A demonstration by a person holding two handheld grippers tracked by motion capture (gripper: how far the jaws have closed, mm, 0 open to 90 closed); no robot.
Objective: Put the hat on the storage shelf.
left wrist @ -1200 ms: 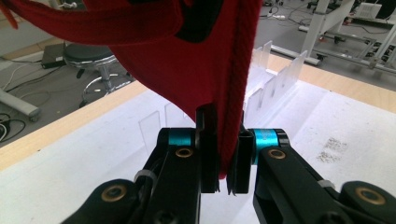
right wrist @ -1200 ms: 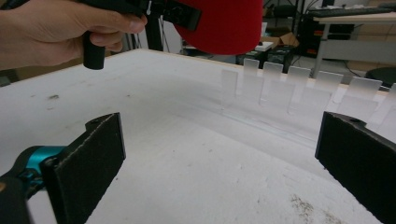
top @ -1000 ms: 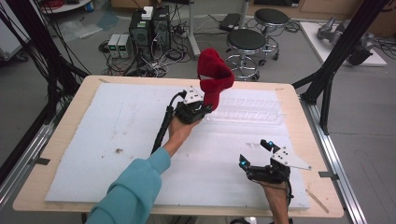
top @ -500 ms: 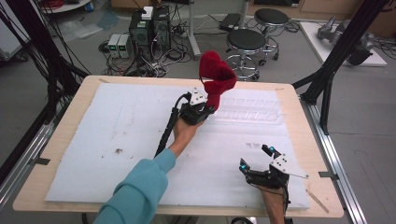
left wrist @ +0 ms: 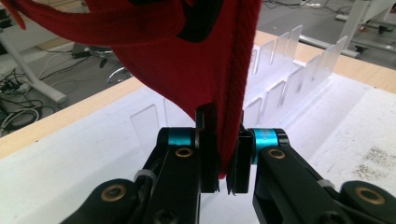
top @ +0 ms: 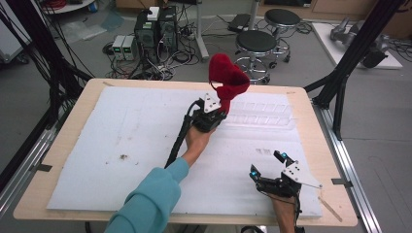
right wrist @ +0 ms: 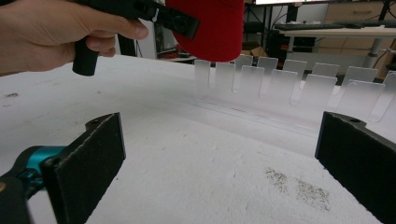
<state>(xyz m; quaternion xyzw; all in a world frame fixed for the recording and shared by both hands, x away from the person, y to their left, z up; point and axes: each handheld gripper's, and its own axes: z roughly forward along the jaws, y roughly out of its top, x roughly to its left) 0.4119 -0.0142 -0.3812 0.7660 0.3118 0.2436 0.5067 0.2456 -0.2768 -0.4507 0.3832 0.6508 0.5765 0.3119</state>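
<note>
One red cloth [top: 226,77] hangs pinched in the left gripper [top: 217,112], held in the air just beside the near-left end of one clear slotted rack [top: 260,115]. Compared with a second ago, that gripper has edged a little toward the rack, so the cloth looks close to being lowered onto the dividers, probably. At the right, the right gripper [top: 267,165] has drawn back toward the table's near edge, jaws spread wide and holding nothing. Two grippers, one cloth, one rack, one white mat [top: 97,145].

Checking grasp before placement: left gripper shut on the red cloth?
Shut. The left gripper pinches the red cloth between its jaws, lifted above the clear rack.
</note>
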